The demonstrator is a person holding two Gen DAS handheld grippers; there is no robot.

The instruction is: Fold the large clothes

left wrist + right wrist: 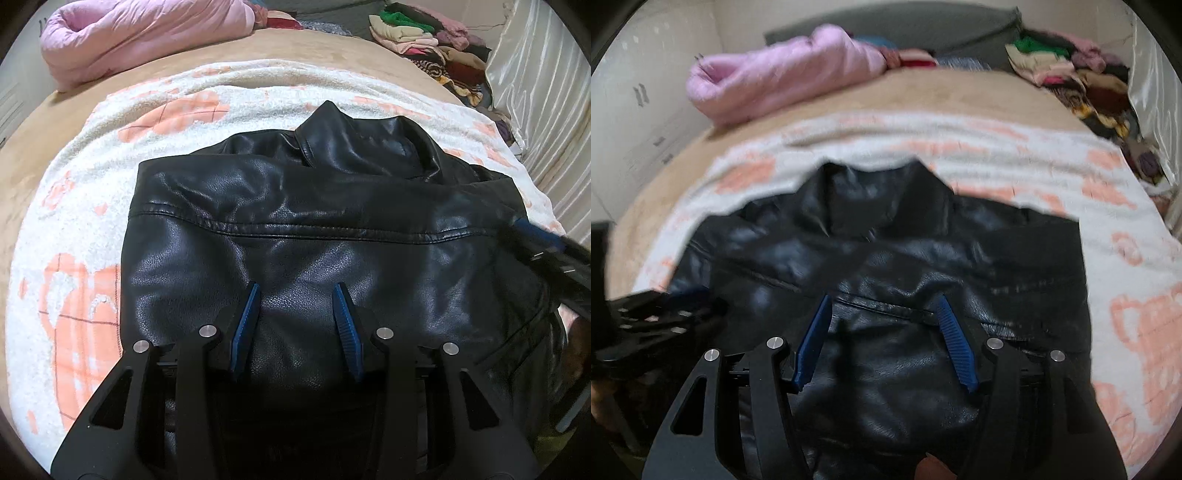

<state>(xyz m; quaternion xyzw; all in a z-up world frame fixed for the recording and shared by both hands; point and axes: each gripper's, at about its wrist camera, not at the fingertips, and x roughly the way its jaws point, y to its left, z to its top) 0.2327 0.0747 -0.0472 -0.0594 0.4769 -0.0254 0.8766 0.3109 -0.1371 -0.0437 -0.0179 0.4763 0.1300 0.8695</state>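
A black leather jacket (314,229) lies folded on a white and peach blanket (74,236), collar pointing away from me. It also shows in the right wrist view (886,266). My left gripper (297,290) is open and empty, its blue pads hovering just over the jacket's near part. My right gripper (884,301) is open and empty over the jacket's near middle; it also shows blurred at the right edge of the left wrist view (546,247). The left gripper shows at the left edge of the right wrist view (646,321).
The blanket (1126,258) covers a tan bed (258,48). A rolled pink quilt (140,33) lies at the far left. A pile of folded clothes (436,44) sits at the far right beside a shiny white curtain (546,92).
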